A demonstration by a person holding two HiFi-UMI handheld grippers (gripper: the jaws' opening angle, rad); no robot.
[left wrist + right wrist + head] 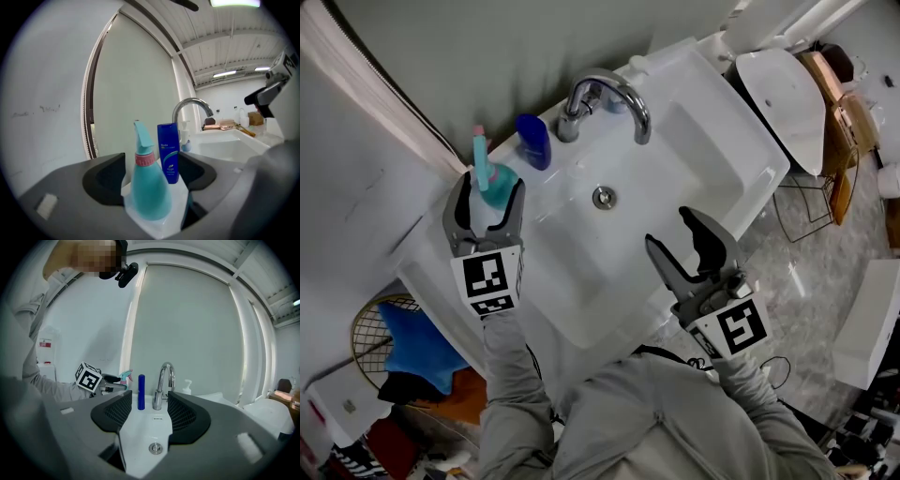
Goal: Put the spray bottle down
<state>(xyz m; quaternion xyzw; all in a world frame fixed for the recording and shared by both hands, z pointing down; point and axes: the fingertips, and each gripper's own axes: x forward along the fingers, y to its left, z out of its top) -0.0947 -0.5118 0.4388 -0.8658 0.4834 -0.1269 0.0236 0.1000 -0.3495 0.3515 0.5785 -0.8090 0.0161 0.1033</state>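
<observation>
Bathroom sink [712, 112], spray bottle [494, 184] perhaps set down

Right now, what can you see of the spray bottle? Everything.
The spray bottle is teal and plastic-looking, with a bulbous body narrowing to a pink collar and a teal trigger head. It stands upright on the white sink ledge, with a blue bottle just behind it in the left gripper view. The left gripper brackets it with jaws apart. A gap shows on each side, so neither jaw seems to touch it.
</observation>
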